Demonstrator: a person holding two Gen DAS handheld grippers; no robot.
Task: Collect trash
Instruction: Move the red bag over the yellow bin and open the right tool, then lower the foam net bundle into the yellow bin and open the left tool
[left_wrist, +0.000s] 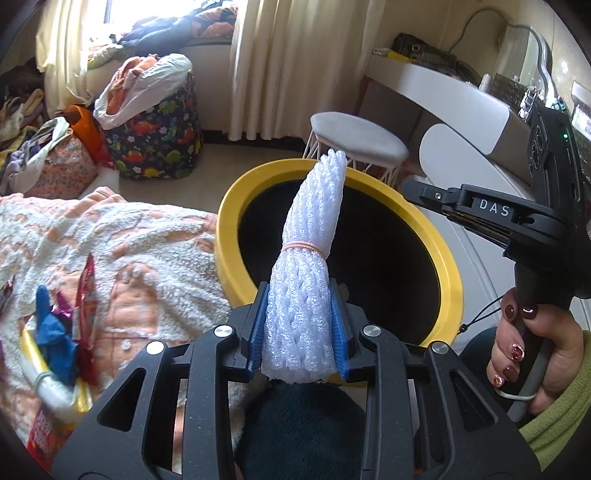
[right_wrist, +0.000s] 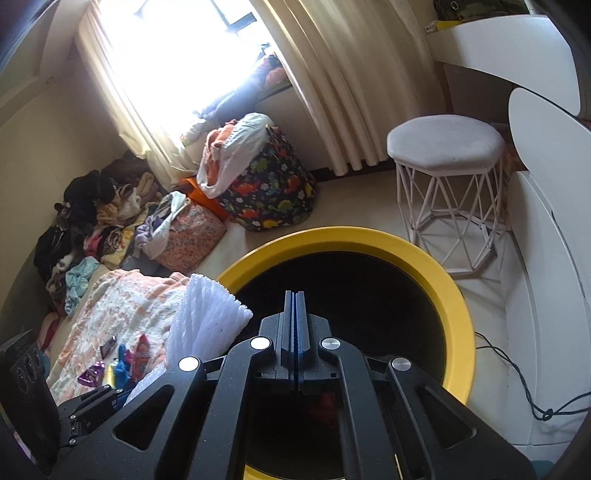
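- The left gripper (left_wrist: 300, 325) has its jaws partly closed on a roll of white foam netting (left_wrist: 306, 266), blue pads pressing both sides of its lower end.
- A pink elastic band (left_wrist: 301, 246) cinches the roll about halfway up; its upper end tilts out over the dark mouth of the yellow-rimmed bin (left_wrist: 448, 266).
- The right gripper (right_wrist: 294, 332) has its jaws fully closed with nothing between them, and it hangs above the same bin (right_wrist: 458, 295).
- In the left wrist view a hand (left_wrist: 532, 354) in a green sleeve grips the right gripper's handle at the right.
- To the left, loose wrappers (left_wrist: 83, 295) lie on a fluffy peach-and-white blanket (left_wrist: 147, 251).
- A white stool (right_wrist: 447, 147) stands on the floor beyond the bin, with a dinosaur-print bag (right_wrist: 273, 192) further left.
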